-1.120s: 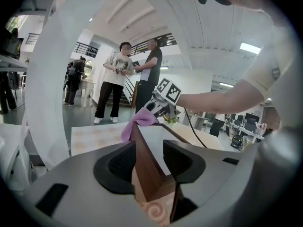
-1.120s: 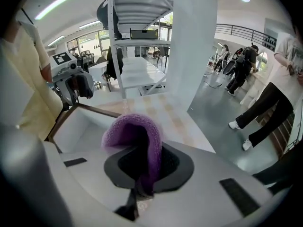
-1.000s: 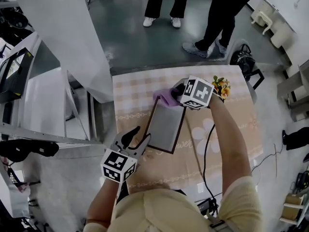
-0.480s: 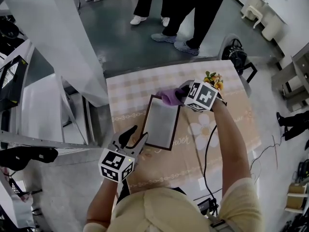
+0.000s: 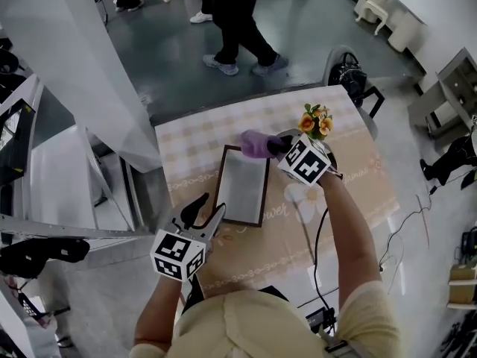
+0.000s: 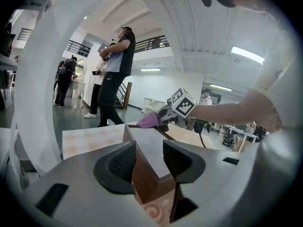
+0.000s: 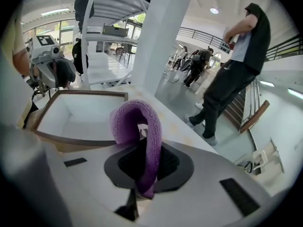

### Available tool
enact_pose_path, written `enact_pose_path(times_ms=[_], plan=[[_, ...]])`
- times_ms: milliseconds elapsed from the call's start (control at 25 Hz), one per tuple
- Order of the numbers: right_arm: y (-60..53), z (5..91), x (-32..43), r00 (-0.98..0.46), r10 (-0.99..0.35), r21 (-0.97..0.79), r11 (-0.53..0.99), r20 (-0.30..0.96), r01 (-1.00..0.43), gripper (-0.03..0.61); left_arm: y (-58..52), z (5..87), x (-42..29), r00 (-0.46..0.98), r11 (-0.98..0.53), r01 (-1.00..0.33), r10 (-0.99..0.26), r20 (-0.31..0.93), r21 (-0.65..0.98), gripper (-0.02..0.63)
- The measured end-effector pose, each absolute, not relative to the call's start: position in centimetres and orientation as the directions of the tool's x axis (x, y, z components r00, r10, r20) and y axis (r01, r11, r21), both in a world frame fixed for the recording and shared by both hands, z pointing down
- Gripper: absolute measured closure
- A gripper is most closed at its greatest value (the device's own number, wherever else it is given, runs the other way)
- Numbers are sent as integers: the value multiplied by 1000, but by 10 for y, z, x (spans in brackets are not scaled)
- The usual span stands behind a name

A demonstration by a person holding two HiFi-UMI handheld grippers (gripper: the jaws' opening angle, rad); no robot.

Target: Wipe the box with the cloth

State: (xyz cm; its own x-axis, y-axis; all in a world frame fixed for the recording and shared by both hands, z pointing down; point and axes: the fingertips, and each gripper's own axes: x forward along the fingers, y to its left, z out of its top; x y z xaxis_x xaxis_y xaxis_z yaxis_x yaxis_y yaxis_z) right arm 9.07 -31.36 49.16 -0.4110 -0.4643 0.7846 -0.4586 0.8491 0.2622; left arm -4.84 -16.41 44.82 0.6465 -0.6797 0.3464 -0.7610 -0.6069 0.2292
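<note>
The box (image 5: pixel 242 185) is a shallow brown-framed tray with a pale inside, lying on the table. A purple cloth (image 5: pixel 256 145) hangs at the box's far right corner, and my right gripper (image 5: pixel 274 146) is shut on it. In the right gripper view the cloth (image 7: pixel 135 119) loops up out of the jaws of the right gripper (image 7: pixel 147 162), with the box (image 7: pixel 80 115) just beyond. My left gripper (image 5: pixel 204 212) is shut on the box's near left corner. In the left gripper view that corner of the box (image 6: pixel 142 136) fills the gap in the left gripper (image 6: pixel 149 161).
The table has a beige checked and flowered tablecloth (image 5: pixel 343 192). A small bunch of orange flowers (image 5: pixel 316 121) stands right behind my right gripper. A cable (image 5: pixel 319 230) runs along my right arm. A white pillar (image 5: pixel 82 66) and shelves (image 5: pixel 52 155) are at left. A person (image 5: pixel 231 21) walks beyond the table.
The right gripper has slid the cloth rightward along the box's far edge to its far right corner. The left gripper has stayed on the near corner. People behind have walked on.
</note>
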Motion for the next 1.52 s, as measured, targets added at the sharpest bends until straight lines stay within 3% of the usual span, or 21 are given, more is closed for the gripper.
enact_pose_path(times_ms=[480, 1520], plan=[[-282, 471, 104, -304, -712, 287, 580, 633, -762, 534, -159, 443, -50, 689, -648, -723, -651, 318, 240, 428], [-156, 443, 95, -258, -794, 139, 392, 550, -909, 534, -159, 409, -71, 728, -661, -684, -642, 240, 308, 456]])
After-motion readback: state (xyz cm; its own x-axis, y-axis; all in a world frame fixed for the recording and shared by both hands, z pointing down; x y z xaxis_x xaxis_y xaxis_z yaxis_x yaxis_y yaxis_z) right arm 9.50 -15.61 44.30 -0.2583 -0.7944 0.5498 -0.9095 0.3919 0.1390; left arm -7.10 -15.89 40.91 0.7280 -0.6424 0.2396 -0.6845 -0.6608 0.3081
